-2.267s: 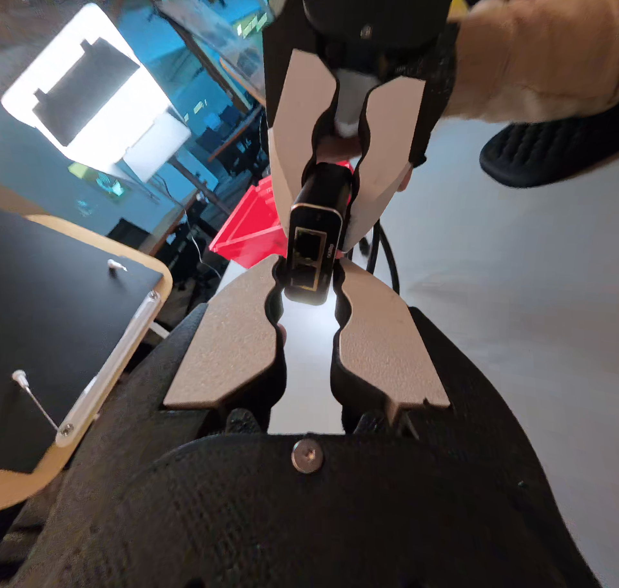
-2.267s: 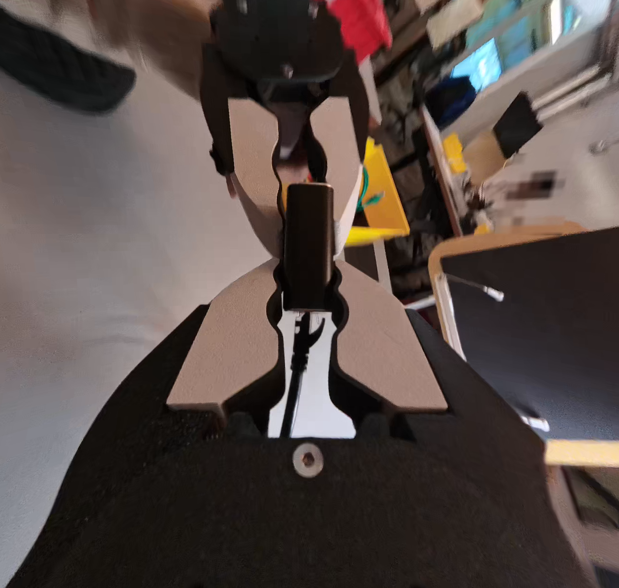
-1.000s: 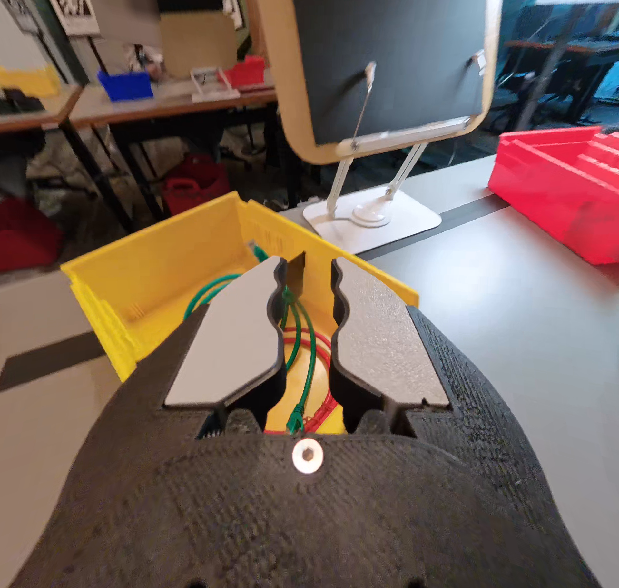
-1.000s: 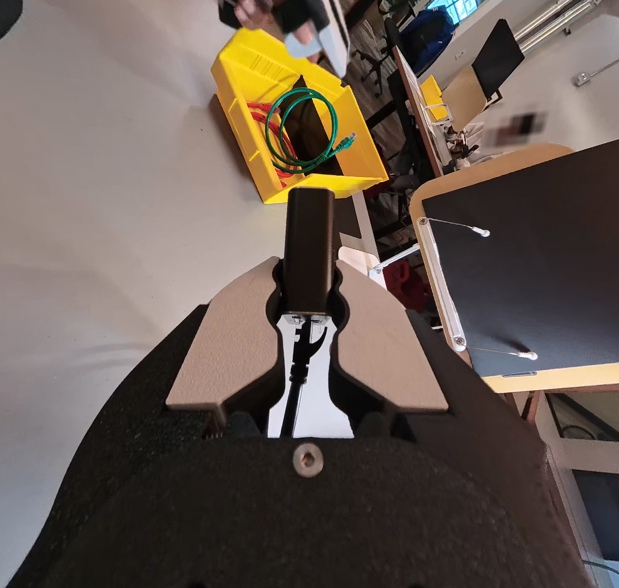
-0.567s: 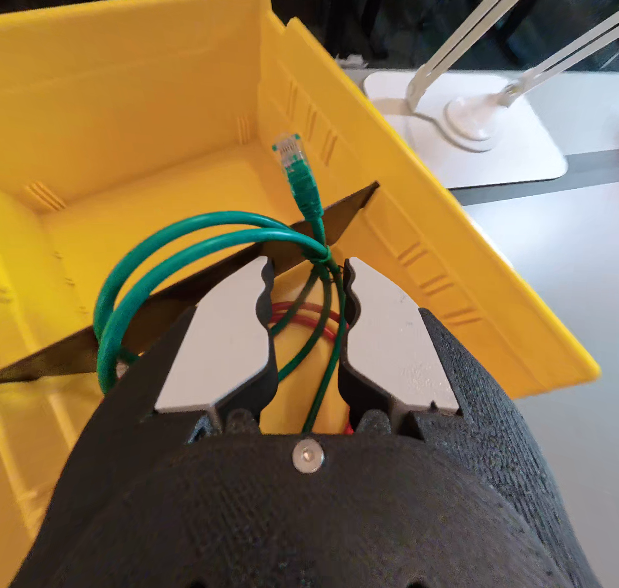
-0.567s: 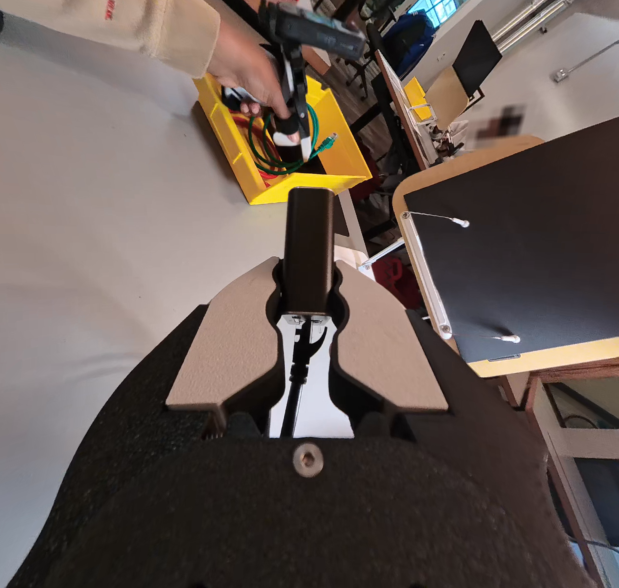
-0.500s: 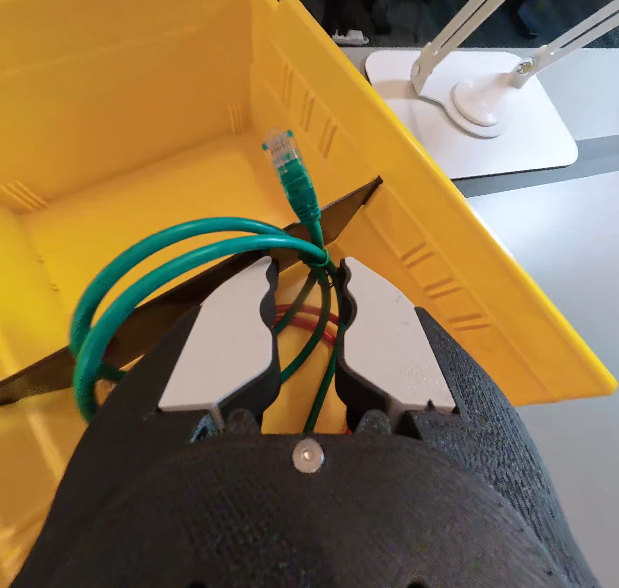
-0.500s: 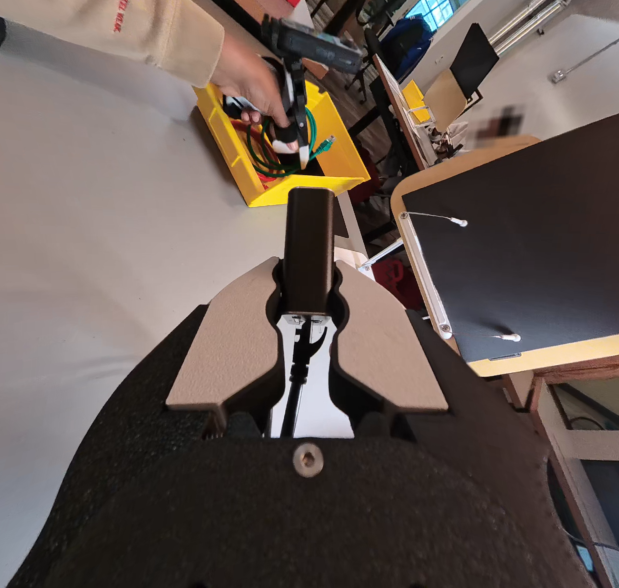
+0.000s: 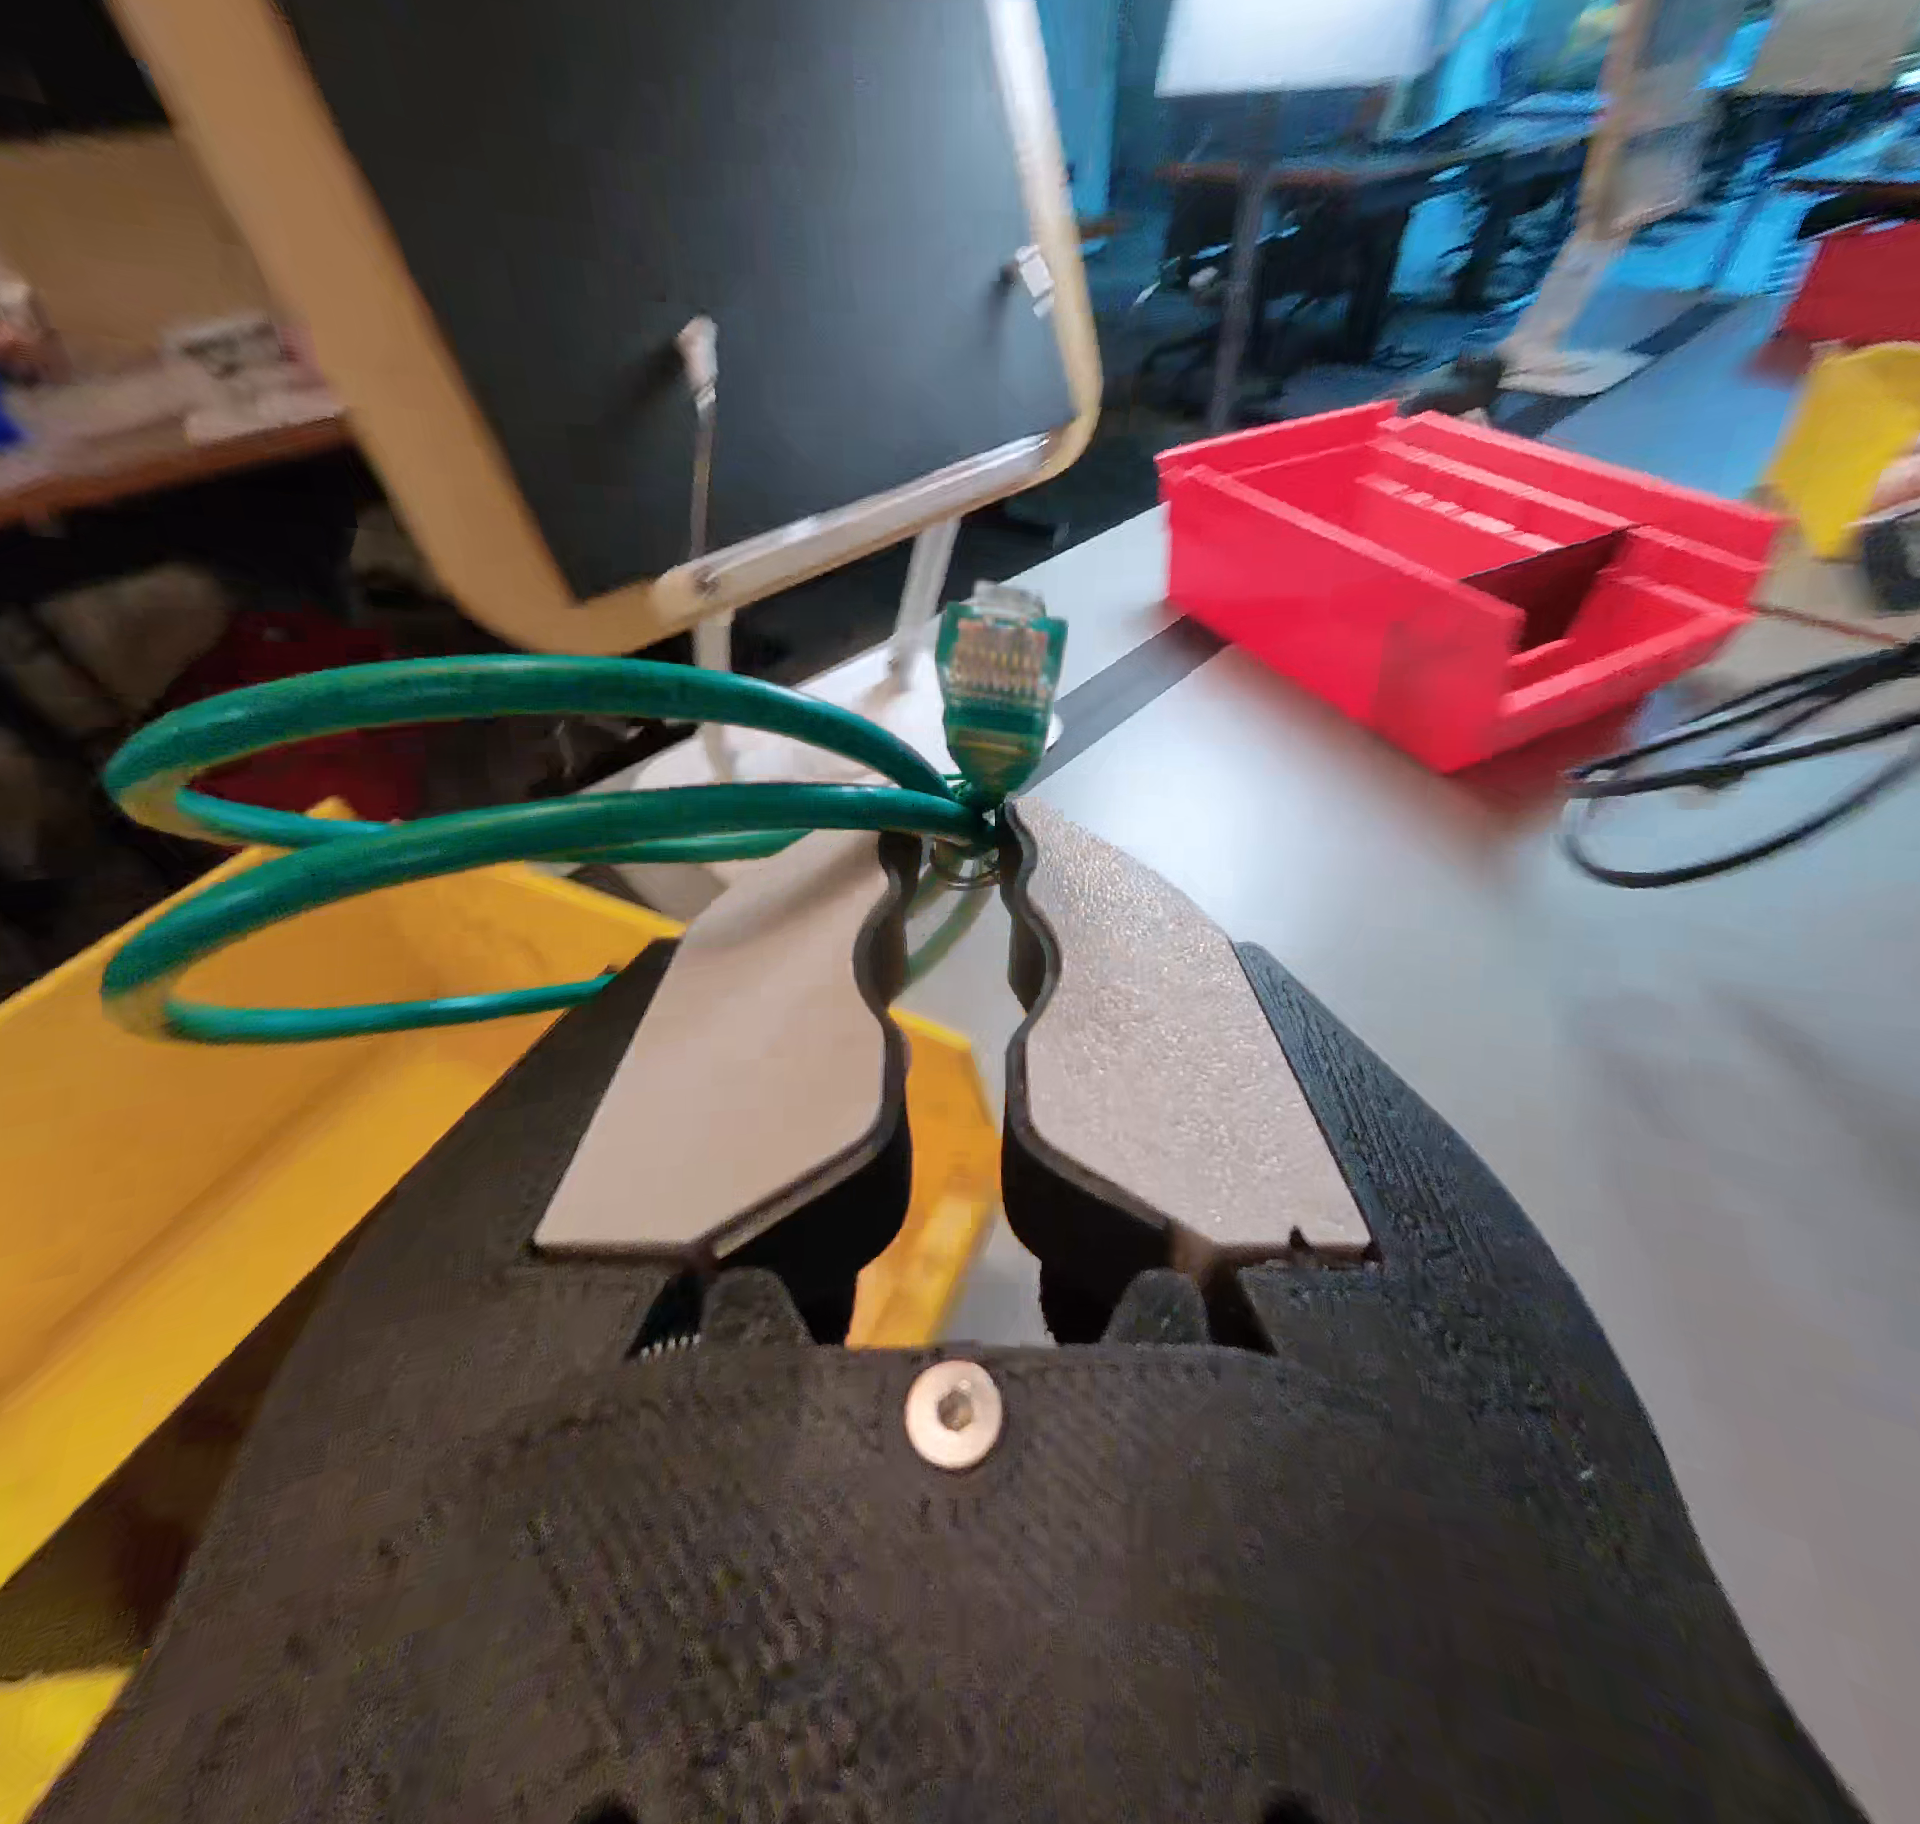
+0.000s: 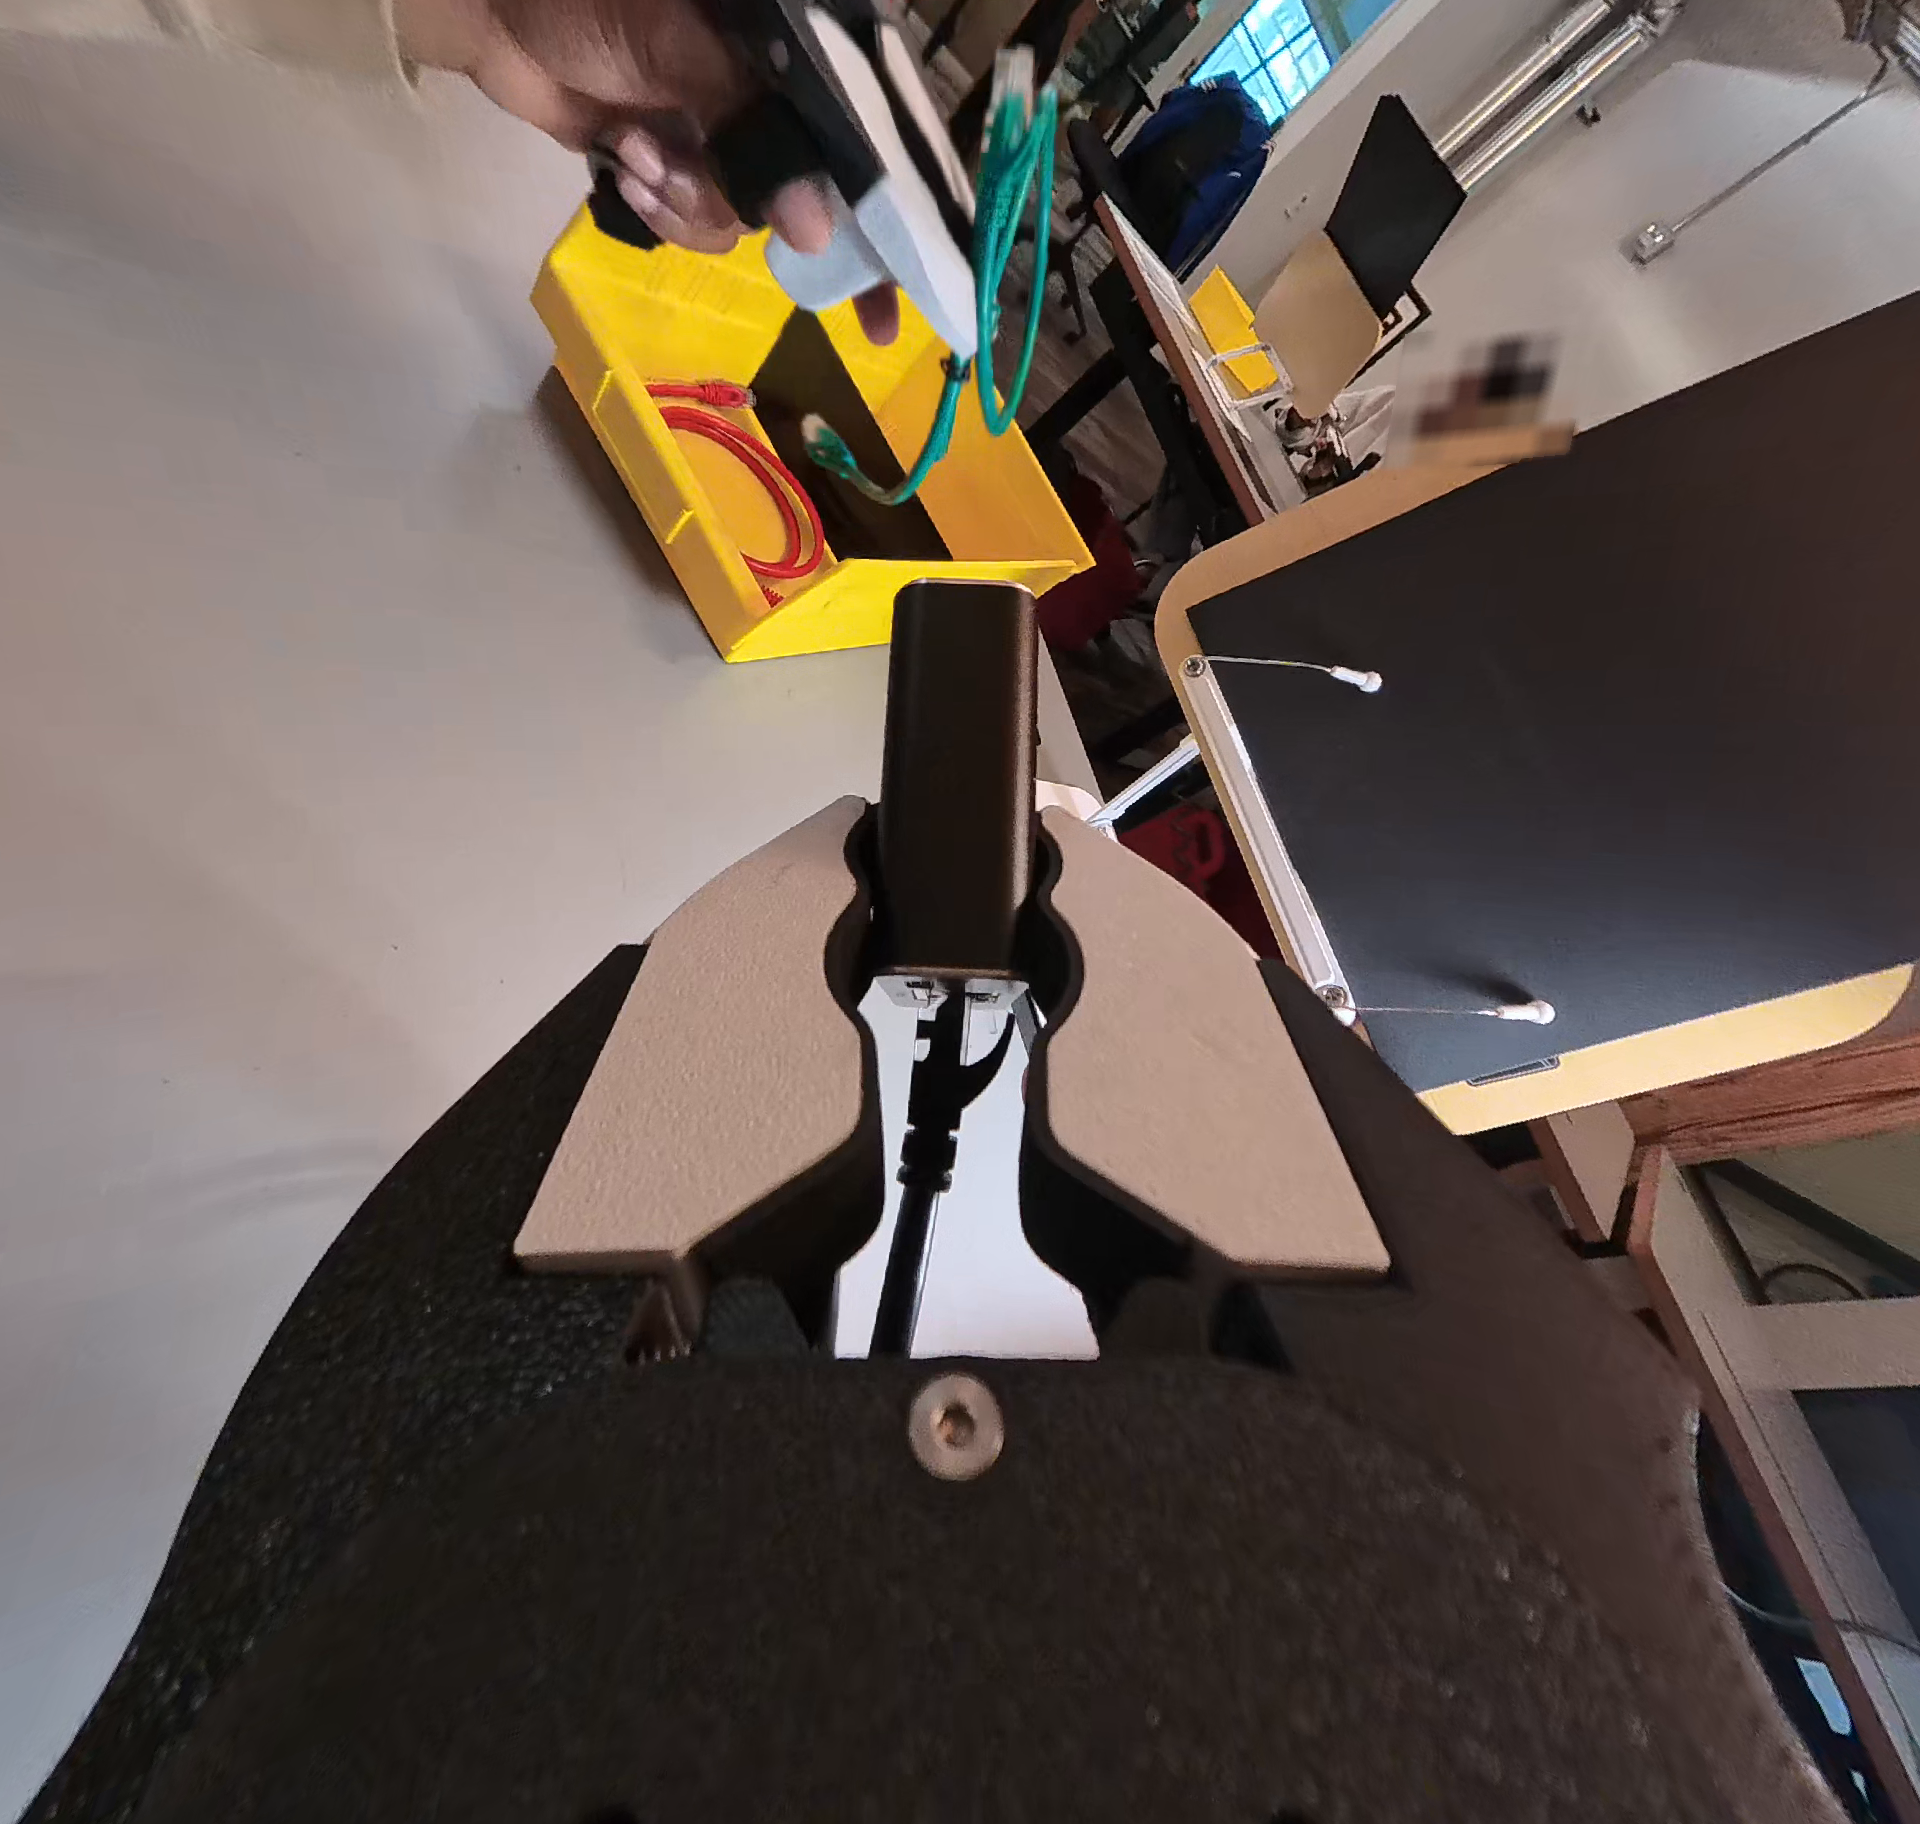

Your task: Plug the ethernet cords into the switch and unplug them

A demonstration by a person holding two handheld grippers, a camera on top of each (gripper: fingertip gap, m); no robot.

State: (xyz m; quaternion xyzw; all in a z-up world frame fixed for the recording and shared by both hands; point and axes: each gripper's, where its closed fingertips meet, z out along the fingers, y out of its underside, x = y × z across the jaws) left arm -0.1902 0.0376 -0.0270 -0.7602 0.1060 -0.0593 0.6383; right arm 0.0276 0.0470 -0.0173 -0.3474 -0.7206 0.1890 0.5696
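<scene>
left wrist view: left tongs now pinch the green cord, lifted clear of the yellow bin; right tongs clamp the switch, so plugging looks next.

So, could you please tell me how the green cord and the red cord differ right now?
The green cord is lifted above the yellow bin, pinched in the left hand-held gripper; the red cord lies coiled inside that bin, untouched. The green cord's plug points upward, while the red cord's plug rests on the bin floor. Both are loosely looped and unplugged.
</scene>
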